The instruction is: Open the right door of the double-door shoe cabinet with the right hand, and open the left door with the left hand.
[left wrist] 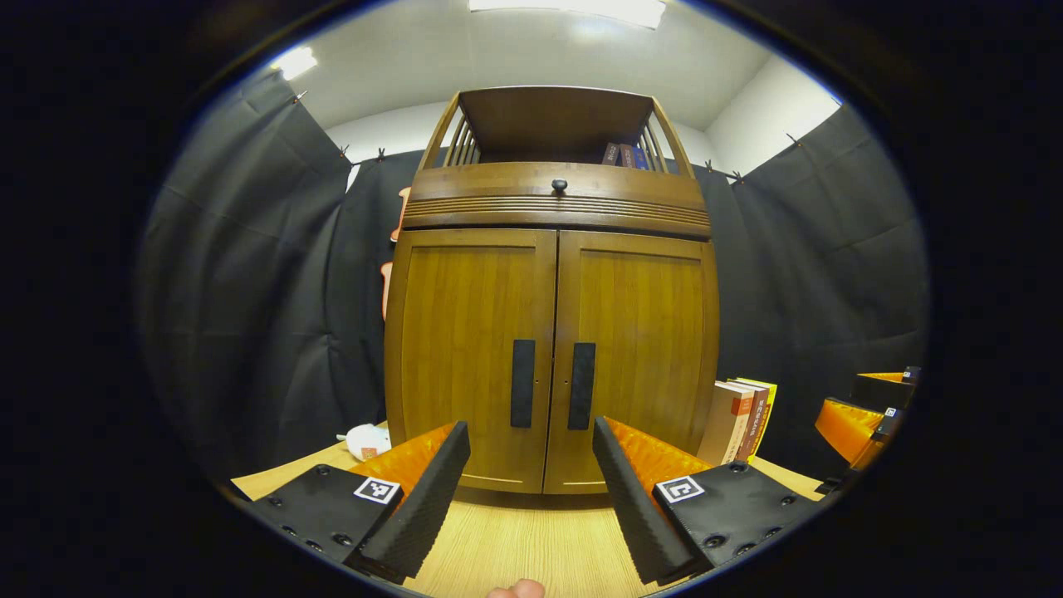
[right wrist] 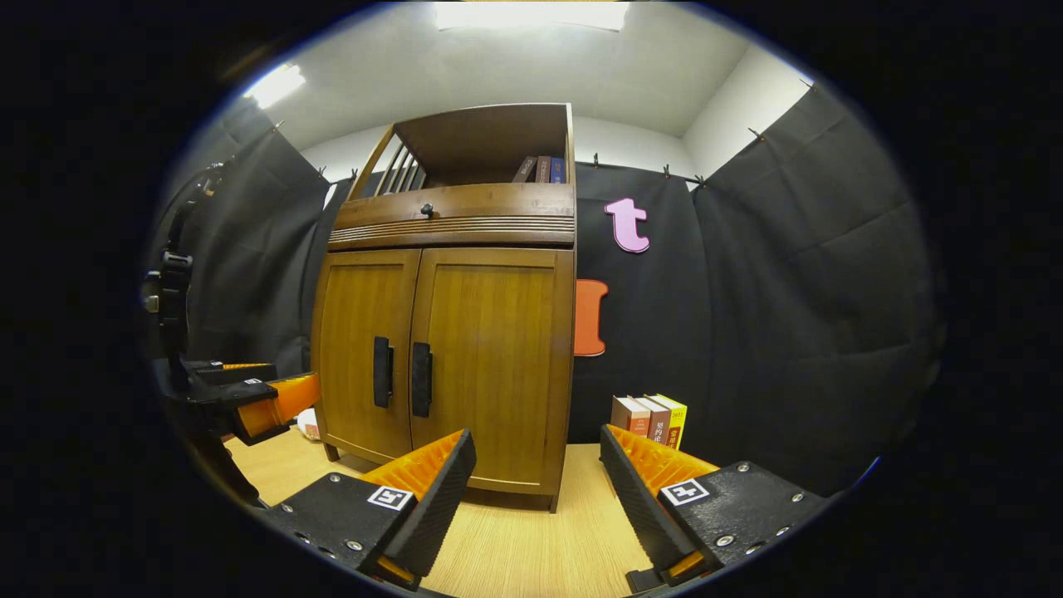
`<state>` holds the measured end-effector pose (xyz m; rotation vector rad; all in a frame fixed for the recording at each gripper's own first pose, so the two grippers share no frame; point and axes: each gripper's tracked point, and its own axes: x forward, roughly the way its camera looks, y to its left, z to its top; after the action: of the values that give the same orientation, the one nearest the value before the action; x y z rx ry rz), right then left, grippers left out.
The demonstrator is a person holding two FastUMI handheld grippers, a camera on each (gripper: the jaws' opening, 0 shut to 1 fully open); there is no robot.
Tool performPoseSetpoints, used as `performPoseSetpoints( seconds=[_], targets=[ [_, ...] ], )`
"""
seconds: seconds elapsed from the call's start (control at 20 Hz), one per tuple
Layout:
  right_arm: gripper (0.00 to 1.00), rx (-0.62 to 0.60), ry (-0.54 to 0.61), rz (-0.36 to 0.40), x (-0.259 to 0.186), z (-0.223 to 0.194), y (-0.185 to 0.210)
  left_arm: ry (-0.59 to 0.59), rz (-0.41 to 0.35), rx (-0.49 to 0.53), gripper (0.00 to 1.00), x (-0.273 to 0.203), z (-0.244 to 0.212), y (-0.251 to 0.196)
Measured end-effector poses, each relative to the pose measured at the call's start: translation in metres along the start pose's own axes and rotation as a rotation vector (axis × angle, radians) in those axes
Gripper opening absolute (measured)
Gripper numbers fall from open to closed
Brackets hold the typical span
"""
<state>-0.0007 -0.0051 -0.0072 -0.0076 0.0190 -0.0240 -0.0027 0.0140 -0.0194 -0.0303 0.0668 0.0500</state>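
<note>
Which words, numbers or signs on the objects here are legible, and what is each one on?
Standing books beside the cabinet: spine print, too small to read.
Shelf books on top of the cabinet: spines too blurred to read.
Square tags on the left gripper and right gripper: code patterns, no words.
Nothing legible enough to quote.

Bare tabletop [left wrist: 515, 540] before shut cabinet doors [left wrist: 552, 357]

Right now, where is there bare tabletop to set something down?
Bare tabletop lies in front of the cabinet, between it and the open fingers. Crowded: books stand right of the cabinet; a small white thing lies at its left.
</note>
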Motion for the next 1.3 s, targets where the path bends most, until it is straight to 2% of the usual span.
performPoseSetpoints(
  seconds=[0.05, 0.1, 0.15, 0.2, 0.25, 0.3, 0.35, 0.45, 0.5, 0.6, 0.65, 0.75, 0.85, 0.9, 0.95, 1.0, 1.05, 1.2, 1.25, 1.3],
  targets=[
    [0.93, 0.0, 0.001, 0.001, -0.0004, -0.001, 0.0009, 0.0, 0.001, 0.0, 0.99, -0.0003, 0.0, 0.0],
    [0.97, 0.001, 0.003, 0.002, -0.0005, -0.0018, 0.0014, -0.001, 0.001, 0.0, 0.96, -0.0008, -0.0002, 0.0008],
    [0.93, 0.002, 0.003, 0.003, -0.0005, -0.0009, 0.0018, -0.002, 0.0, 0.0, 0.96, -0.0006, 0.0008, 0.0001],
    [0.93, 0.001, 0.001, 0.003, -0.0007, -0.0004, 0.0022, -0.004, 0.001, 0.0, 0.93, -0.0011, 0.0017, 0.0005],
    [0.93, 0.0, 0.0, 0.003, -0.0006, -0.0002, 0.0016, -0.005, 0.0, 0.001, 0.93, -0.0014, 0.0017, 0.0002],
    [0.97, -0.001, -0.001, 0.003, -0.0011, -0.0006, 0.0019, -0.005, -0.001, 0.002, 0.93, -0.0014, 0.0013, -0.0009],
    [0.93, -0.002, -0.002, 0.003, -0.0012, 0.0, 0.0021, -0.006, -0.001, 0.001, 0.93, -0.0016, 0.0015, -0.0007],
    [0.93, -0.003, -0.003, 0.002, -0.0026, 0.0012, 0.002, -0.004, -0.001, -0.002, 0.93, -0.0026, 0.0015, -0.0011],
    [0.93, -0.002, -0.003, 0.001, -0.0031, 0.001, 0.0023, -0.004, -0.002, -0.004, 0.96, -0.0023, 0.0006, -0.0006],
    [0.93, -0.001, -0.001, -0.001, -0.0031, 0.0011, 0.0004, -0.004, -0.002, -0.004, 0.96, -0.0032, 0.0007, -0.0014],
    [0.93, 0.0, 0.0, 0.0, -0.0034, 0.0004, 0.0013, -0.004, -0.003, -0.002, 0.93, -0.0036, 0.0007, -0.0015],
    [0.93, -0.001, 0.0, 0.001, -0.0044, 0.0004, 0.0014, -0.006, -0.003, -0.001, 0.96, -0.005, 0.001, -0.002],
    [0.93, -0.004, -0.001, 0.001, -0.0058, 0.0016, 0.0022, -0.004, -0.002, -0.001, 0.93, -0.0058, 0.001, -0.0013],
    [0.93, -0.005, 0.0, 0.002, -0.0059, 0.0008, 0.0022, -0.004, -0.002, -0.001, 0.96, -0.0055, 0.0003, -0.0016],
    [0.97, -0.005, 0.0, 0.003, -0.0059, 0.0003, 0.0027, -0.004, -0.001, -0.001, 0.99, -0.0057, 0.0001, -0.0017],
    [0.93, -0.004, 0.0, 0.003, -0.0066, -0.0001, 0.0027, -0.004, 0.0, -0.001, 0.93, -0.0066, 0.0001, -0.0013],
    [0.97, -0.003, 0.0, 0.004, -0.0068, 0.0008, 0.0031, -0.004, 0.0, -0.001, 0.93, -0.0079, 0.0005, -0.0012],
    [0.97, -0.003, 0.003, 0.01, -0.0077, 0.0006, 0.005, -0.002, 0.001, -0.002, 0.95, -0.0098, 0.0001, -0.0013],
    [0.93, -0.004, 0.004, 0.012, -0.0075, 0.0, 0.0058, -0.001, 0.002, -0.002, 0.95, -0.01, -0.0003, -0.0012],
    [0.97, -0.005, 0.005, 0.014, -0.0081, -0.0002, 0.0066, -0.001, 0.003, -0.003, 0.96, -0.0091, -0.0004, -0.0012]
  ],
)
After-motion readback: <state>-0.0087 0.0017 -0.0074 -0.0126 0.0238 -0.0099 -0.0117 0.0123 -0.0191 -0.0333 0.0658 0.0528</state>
